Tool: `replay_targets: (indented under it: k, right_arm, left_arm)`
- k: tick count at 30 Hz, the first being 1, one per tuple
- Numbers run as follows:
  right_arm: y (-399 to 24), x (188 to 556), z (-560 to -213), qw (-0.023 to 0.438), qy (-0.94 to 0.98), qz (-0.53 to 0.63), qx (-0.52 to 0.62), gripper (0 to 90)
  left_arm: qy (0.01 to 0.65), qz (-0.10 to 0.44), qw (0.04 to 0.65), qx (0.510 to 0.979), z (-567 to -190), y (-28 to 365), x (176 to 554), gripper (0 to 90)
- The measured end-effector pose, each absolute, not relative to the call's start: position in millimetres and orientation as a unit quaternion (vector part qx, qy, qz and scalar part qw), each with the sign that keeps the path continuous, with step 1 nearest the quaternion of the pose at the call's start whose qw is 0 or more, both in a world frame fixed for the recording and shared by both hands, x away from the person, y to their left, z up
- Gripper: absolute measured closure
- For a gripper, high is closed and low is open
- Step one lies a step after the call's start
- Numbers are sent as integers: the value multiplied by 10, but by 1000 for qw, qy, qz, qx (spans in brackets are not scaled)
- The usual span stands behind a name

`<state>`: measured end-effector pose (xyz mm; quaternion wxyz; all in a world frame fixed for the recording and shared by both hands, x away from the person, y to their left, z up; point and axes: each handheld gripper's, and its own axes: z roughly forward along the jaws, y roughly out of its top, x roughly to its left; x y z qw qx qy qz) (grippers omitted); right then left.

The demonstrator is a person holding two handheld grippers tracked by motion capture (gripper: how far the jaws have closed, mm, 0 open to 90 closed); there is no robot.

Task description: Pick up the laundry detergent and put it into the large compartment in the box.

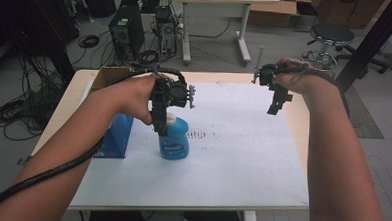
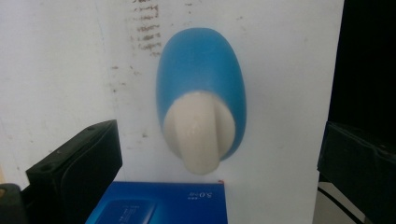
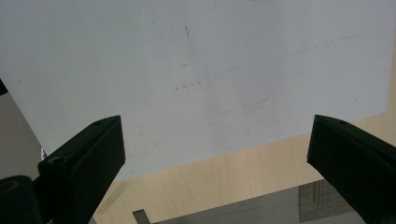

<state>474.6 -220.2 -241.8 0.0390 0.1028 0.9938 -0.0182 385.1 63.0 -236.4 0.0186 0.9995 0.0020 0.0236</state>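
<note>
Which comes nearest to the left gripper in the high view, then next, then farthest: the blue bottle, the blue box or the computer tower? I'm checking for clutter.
1. Blue bottle: directly under the left gripper.
2. Blue box: just left of the bottle, on the table.
3. Computer tower: on the floor beyond the table's far left edge.

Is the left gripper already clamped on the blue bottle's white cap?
No, in the left gripper view the left gripper has its jaws wide apart, with the white cap of the blue bottle untouched between them.
</note>
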Motion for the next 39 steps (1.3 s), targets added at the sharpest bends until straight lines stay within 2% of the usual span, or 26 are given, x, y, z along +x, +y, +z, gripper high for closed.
replay_targets:
  k: [39]
  right_arm:
    - [-2165,4751,-2496,38,994,-17,98,39]
  left_arm:
    - [2,29,14,999,-2718,586,3905,1]
